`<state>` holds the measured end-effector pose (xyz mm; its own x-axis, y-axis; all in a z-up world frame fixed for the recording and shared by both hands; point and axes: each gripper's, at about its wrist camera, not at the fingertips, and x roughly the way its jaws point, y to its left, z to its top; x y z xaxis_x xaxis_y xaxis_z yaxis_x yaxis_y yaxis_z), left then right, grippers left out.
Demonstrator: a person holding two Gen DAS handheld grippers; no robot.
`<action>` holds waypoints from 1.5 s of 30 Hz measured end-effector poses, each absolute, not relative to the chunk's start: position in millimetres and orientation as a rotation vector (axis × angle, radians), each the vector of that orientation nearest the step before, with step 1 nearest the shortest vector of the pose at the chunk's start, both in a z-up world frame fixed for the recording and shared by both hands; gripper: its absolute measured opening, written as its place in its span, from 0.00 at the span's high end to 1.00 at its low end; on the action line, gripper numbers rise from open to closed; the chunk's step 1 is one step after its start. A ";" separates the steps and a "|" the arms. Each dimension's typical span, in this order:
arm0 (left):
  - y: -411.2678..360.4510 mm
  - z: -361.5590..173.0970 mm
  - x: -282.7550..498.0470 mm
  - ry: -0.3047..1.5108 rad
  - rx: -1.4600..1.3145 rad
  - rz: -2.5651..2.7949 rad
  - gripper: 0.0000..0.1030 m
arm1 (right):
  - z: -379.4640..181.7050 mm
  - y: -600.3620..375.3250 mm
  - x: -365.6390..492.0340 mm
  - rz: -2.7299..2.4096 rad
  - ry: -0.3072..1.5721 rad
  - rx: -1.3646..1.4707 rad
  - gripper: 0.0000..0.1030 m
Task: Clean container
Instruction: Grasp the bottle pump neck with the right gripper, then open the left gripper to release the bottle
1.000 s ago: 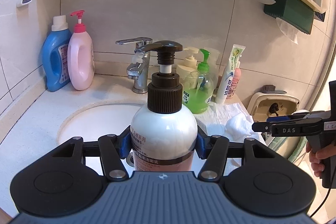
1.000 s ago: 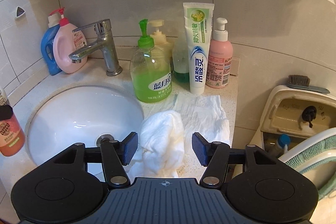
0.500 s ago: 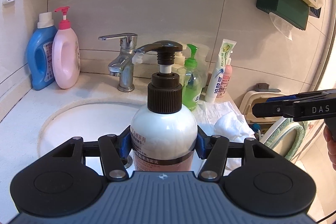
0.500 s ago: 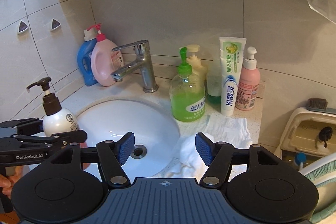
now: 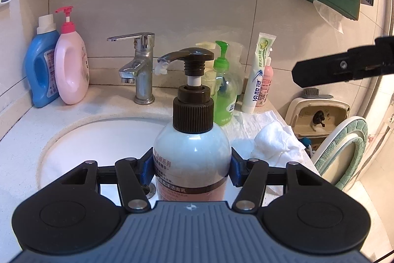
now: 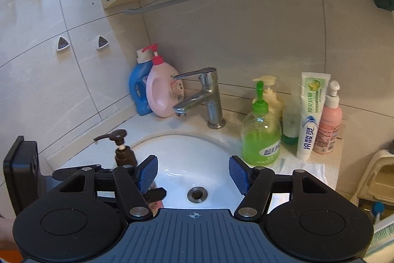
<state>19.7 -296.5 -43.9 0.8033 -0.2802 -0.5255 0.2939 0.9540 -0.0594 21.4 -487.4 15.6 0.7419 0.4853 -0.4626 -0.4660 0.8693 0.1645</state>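
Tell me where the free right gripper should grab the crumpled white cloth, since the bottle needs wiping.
Pinch the raised bunched top of the crumpled white cloth, coming straight down with the open right gripper. Its lump sits higher than the flat paper towel beneath.

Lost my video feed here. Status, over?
Left gripper shut on pump bottle, over sink. Right gripper open, empty. White cloth untouched on counter. Nothing in the way.

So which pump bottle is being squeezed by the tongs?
The white bottle with the dark brown pump, held over the sink in the left tongs. The green, pink and cream ones stand untouched on the counter.
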 end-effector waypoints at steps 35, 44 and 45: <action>-292.5 -37.1 38.9 0.546 0.081 -0.416 0.33 | 2.4 -415.4 31.3 0.624 0.358 0.010 0.79; -252.7 -39.1 37.2 0.611 0.072 -0.405 0.14 | 6.8 -407.0 51.0 0.526 0.333 0.042 0.79; -247.2 -38.8 36.4 0.615 0.072 -0.404 0.13 | 6.7 -405.8 53.7 0.515 0.333 0.044 0.79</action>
<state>36.4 -247.2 -38.8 0.7414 -0.3472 -0.5742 0.3897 0.9194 -0.0528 53.7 -405.8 6.7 0.8181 0.4900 -0.3010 -0.4758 0.8707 0.1242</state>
